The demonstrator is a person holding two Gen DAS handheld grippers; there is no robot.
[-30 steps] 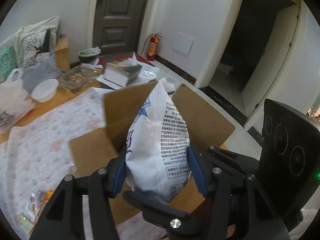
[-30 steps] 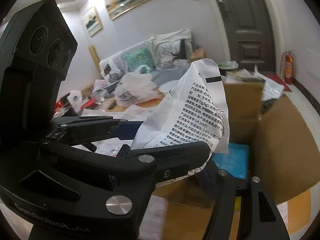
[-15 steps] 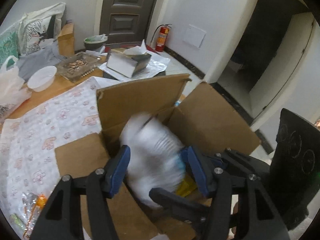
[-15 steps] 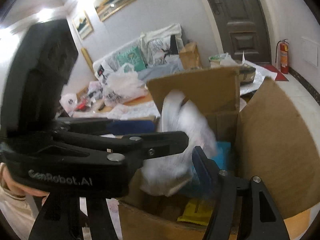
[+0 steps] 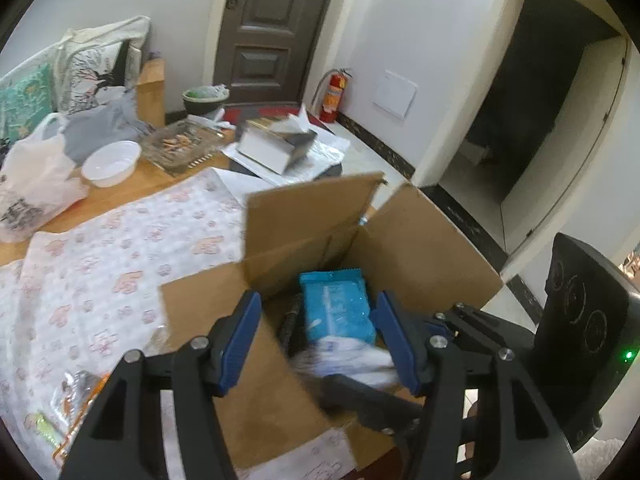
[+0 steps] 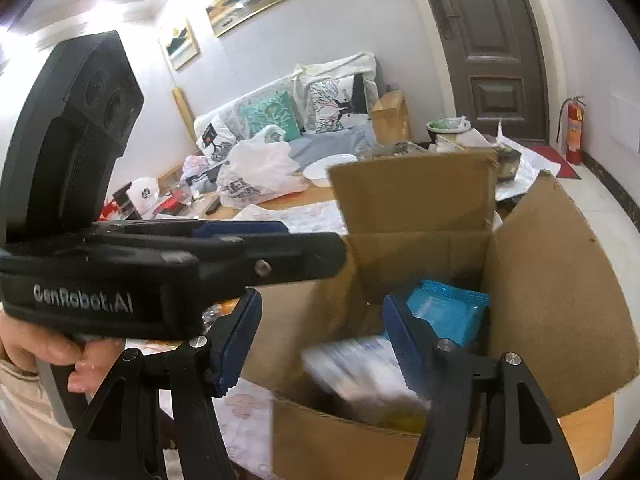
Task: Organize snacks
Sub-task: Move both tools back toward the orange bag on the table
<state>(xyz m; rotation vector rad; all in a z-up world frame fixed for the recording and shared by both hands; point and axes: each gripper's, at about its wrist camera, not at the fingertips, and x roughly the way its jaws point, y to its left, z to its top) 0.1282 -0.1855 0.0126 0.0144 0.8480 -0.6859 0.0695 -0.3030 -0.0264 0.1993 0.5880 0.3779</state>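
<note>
My left gripper and right gripper gape wide, empty, above the cardboard box. Inside it I see a white bag beside a blue packet.

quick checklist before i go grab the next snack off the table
1. Left claw open and empty: ok.
2. Right claw open and empty: ok.
3. White bag inside cardboard box: ok, though blurred.
4. White bag settled flat: cannot tell.
5. Box flaps open, not blocking the mouth: ok.
6. Next snack, loose packets on the tablecloth: ok, in view at the left edge.
</note>
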